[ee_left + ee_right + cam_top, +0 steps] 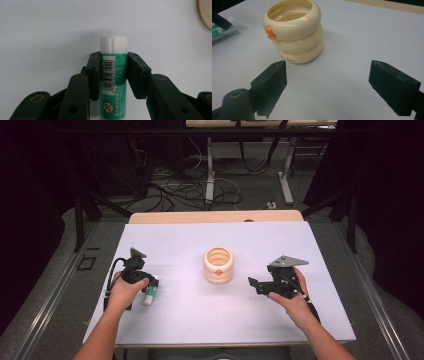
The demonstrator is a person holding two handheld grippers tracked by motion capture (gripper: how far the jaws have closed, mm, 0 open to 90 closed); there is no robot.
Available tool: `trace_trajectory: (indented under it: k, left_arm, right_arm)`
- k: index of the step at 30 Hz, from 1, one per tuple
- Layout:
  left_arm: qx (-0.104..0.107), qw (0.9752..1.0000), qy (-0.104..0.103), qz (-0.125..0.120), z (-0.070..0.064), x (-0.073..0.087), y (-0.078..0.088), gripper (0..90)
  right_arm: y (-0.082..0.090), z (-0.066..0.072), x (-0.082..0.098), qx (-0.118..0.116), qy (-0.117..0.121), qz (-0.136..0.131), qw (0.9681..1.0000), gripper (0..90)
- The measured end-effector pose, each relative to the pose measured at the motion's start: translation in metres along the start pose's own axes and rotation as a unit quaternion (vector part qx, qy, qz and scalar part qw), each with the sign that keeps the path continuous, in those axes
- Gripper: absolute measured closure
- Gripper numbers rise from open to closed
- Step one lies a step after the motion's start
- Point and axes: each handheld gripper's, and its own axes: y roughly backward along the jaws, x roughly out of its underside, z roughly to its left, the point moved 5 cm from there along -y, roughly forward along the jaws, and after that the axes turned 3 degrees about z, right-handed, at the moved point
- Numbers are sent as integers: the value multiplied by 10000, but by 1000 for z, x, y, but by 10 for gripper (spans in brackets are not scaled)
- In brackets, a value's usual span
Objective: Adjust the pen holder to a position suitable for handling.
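1. High view: a white tabletop carries a cream ribbed holder near its middle, built like three stacked rings, open at the top, with a small orange mark on its near side. To the left, well apart from the holder, the person's left hand holds the left gripper low over the tabletop, and a green-and-white glue stick lies under its tip. To the right of the holder, the right hand holds the right gripper, which points toward the holder without touching it.

2. Left gripper view: the jaws are clamped on the glue stick, one pad on each side of its green label just below the white cap. The stick points away from the camera, with a barcode facing up and the tabletop behind it. The edge of the holder shows at the top right corner.

3. Right gripper view: the jaws stand wide apart with nothing between them. The holder stands beyond them, nearer the left-hand jaw, and its orange knob juts from the top ring. A bit of the glue stick shows at the far left edge.
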Motion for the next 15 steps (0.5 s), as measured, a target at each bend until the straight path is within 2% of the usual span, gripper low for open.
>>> trace_trajectory:
  k: [8, 11, 15]
  left_arm:
    - [128, 9995, -277, -84, -12, -4, 11, 660]
    - [219, 9989, -399, -80, -19, -8, 15, 661]
    - [225, 9980, -585, -62, -29, -14, 19, 661]
  right_arm:
    - [-2, 9, -1, -124, 140, 40, 9998, 146]
    - [-2, 10, -2, -76, 330, 11, 9994, 146]
    - [-1, 14, -5, 24, 567, 41, 9984, 147]
